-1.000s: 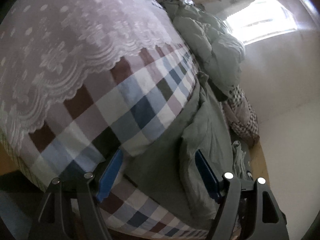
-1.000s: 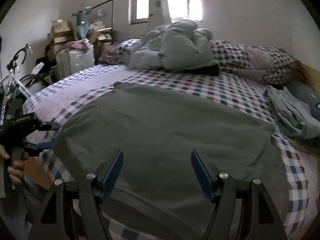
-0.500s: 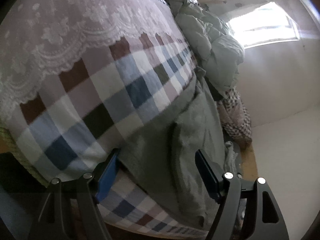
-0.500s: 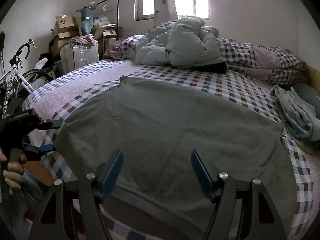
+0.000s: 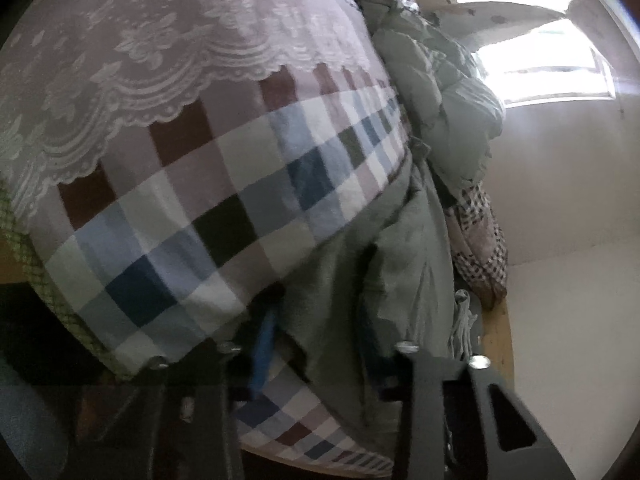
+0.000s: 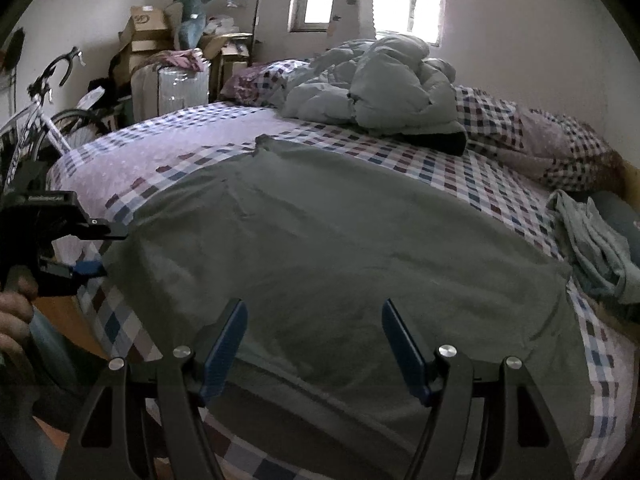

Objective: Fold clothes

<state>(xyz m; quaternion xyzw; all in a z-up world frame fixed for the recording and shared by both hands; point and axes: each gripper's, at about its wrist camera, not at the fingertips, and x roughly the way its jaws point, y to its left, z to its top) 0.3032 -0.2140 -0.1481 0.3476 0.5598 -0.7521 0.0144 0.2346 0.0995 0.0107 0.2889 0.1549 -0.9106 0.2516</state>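
Grey-green garment [image 6: 332,248] lay spread flat over the checked bed sheet [image 6: 472,184], covering most of the near half of the bed, with its near hem hanging at the bed's front edge. No fold was visible yet, so the task looked to be at its very start; every fold was still left. A second crumpled garment [image 6: 592,248] sat at the right side of the bed, also unfolded.

Left gripper [image 5: 320,340] was at the garment's left edge, its jaws closing with a bunched bit of the fabric between them. Blur hid whether the pads were already pressing on the cloth; the right wrist view showed this gripper [image 6: 90,248] level with that edge, with a hand [image 6: 16,316] on its grip.

Right gripper [image 6: 312,340] was wide open over the near hem, holding nothing, with cloth below the fingers but not pinched.

Pale duvet [image 6: 380,88] was heaped by the pillows, well apart from the garment.
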